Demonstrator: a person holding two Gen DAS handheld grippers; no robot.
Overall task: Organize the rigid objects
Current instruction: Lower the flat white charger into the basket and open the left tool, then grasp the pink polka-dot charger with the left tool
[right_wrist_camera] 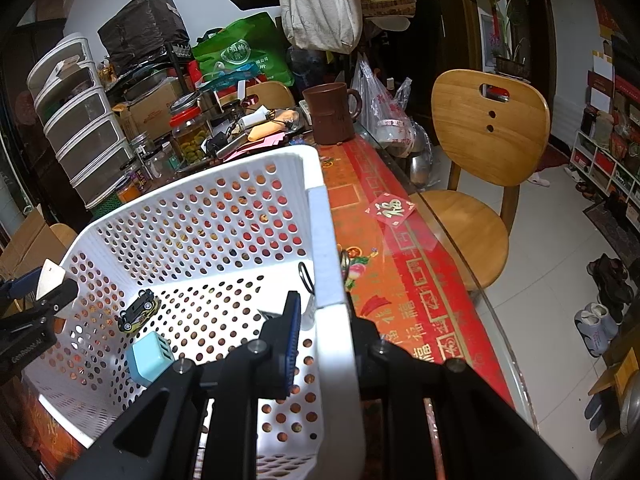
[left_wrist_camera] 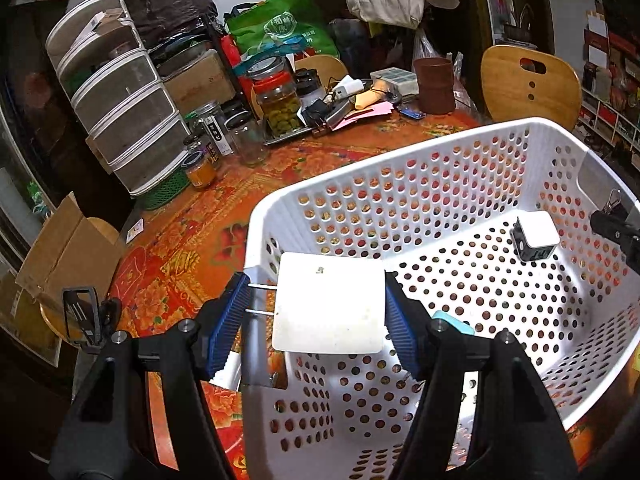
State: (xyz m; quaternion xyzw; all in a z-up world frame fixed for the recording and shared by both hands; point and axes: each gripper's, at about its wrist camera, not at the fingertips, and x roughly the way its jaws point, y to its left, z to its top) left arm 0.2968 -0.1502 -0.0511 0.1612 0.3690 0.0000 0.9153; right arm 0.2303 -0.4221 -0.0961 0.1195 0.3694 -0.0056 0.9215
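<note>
A white perforated basket (left_wrist_camera: 460,152) stands on the red patterned table. My left gripper (left_wrist_camera: 316,312) is shut on a white square plug block (left_wrist_camera: 330,304) with two metal prongs on its left, held over the basket's near left corner. A black-and-white charger cube (left_wrist_camera: 534,240) and a light blue block (left_wrist_camera: 454,322) lie in the basket. My right gripper (right_wrist_camera: 324,320) is shut on the basket's right rim (right_wrist_camera: 326,256). In the right wrist view a small toy car (right_wrist_camera: 138,310) and the light blue charger (right_wrist_camera: 150,358) lie on the basket floor.
Jars (left_wrist_camera: 280,96), a drawer tower (left_wrist_camera: 120,92), a brown mug (right_wrist_camera: 330,114) and clutter fill the table's far side. Wooden chairs (right_wrist_camera: 480,160) stand at the right. A cardboard box (left_wrist_camera: 60,256) sits at the left. A binder clip (left_wrist_camera: 612,204) hangs on the basket's rim.
</note>
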